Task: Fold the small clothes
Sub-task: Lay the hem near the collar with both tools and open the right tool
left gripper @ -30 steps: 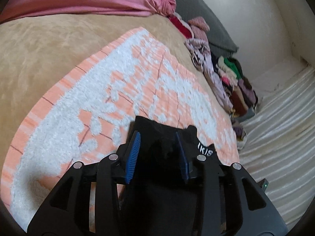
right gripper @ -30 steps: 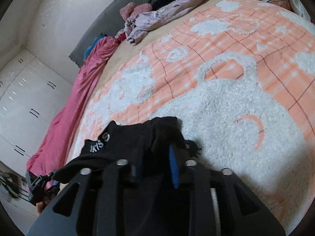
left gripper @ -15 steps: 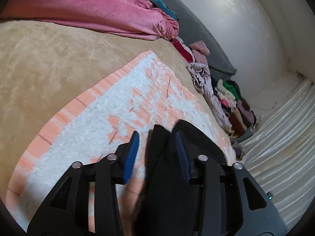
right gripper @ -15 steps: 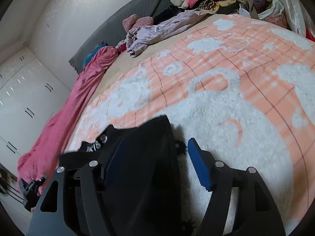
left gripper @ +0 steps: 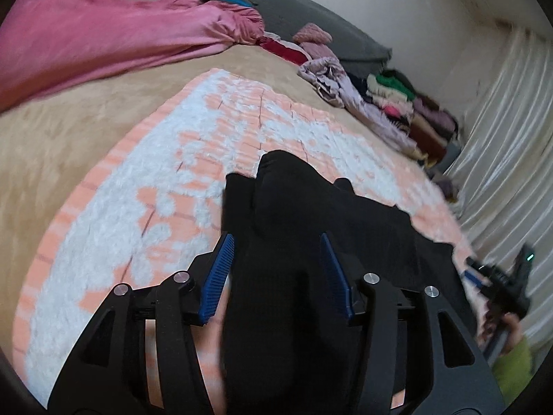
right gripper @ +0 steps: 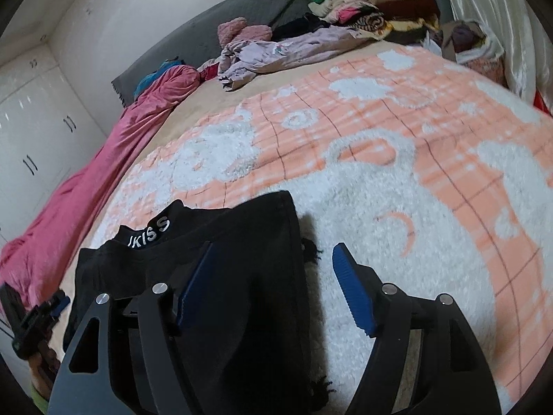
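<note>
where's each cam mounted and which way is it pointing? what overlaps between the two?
Left wrist: on the left gripper, looking down along its opening fingers at the black garment between them; the right gripper and a hand show at right.
Right wrist: on the right gripper, tilted down at the garment's lettered waistband; the left gripper shows at left.
Shared: garment, orange-and-white blanket, pink cover, clothes pile.

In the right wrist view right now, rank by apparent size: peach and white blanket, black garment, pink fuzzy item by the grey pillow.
1. Peach and white blanket
2. Black garment, enlarged by nearness to the camera
3. Pink fuzzy item, far off
</note>
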`<control>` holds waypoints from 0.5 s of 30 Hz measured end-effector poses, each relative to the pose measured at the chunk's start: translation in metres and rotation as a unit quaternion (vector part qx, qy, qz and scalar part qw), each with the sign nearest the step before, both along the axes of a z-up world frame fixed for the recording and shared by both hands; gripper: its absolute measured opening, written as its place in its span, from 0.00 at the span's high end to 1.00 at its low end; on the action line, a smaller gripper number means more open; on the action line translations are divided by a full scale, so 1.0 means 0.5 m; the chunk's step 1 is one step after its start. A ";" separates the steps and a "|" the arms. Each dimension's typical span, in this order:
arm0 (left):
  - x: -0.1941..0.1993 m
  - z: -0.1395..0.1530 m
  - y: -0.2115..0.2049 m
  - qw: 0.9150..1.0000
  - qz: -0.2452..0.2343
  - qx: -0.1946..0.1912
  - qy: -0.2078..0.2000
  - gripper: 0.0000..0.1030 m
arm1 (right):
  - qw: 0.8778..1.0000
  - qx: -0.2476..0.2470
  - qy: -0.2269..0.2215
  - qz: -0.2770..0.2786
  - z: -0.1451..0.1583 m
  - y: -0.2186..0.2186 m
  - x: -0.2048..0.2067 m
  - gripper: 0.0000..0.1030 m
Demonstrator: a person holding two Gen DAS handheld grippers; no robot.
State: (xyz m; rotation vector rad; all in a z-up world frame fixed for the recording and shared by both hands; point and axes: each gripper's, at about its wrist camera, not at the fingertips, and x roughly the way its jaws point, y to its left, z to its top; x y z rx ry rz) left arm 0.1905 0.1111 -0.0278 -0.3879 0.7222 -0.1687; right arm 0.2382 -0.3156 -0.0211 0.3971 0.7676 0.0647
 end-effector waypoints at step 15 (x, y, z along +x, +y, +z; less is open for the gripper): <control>0.074 -0.033 -0.021 0.999 0.006 0.003 0.045 0.95 | 0.997 -0.064 0.029 0.017 -0.009 0.016 0.074 0.34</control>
